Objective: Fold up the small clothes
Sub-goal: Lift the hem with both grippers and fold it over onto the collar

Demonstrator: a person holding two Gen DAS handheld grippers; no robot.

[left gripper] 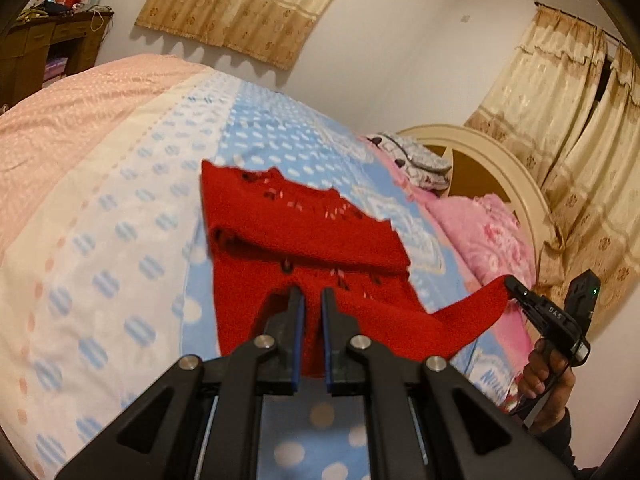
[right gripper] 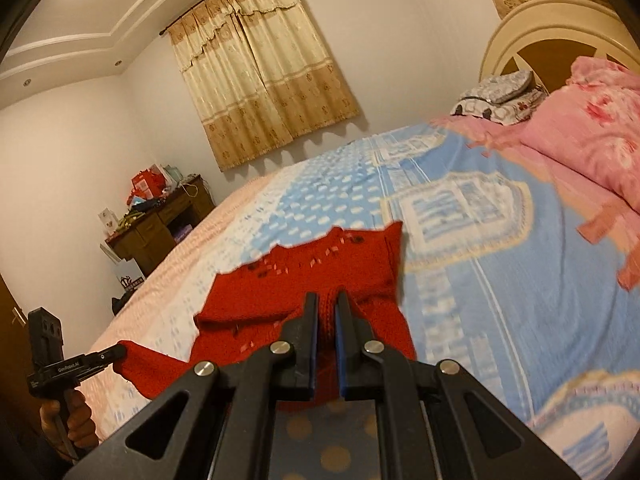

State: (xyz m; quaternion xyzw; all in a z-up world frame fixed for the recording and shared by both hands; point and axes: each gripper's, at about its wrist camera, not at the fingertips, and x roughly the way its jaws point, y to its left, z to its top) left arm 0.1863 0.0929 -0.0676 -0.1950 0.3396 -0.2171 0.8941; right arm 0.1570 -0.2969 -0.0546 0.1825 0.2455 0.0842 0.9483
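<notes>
My left gripper (left gripper: 311, 294) and right gripper (right gripper: 327, 300) both point slightly downward, jaws pinched shut on red knit, each gripped by a hand (left gripper: 546, 376) underneath.

Both tools were matte black. The left gripper (left gripper: 311, 294) had blue-edged pads (left gripper: 296, 340) and round silver screws (left gripper: 265, 341) on its linkage arms — as did the right gripper (right gripper: 326, 300). Near the pink pillow (left gripper: 490, 236), the other handle bore white lettering, a green light, a thin black cable — and a dark sleeve (left gripper: 570, 436) below.
</notes>
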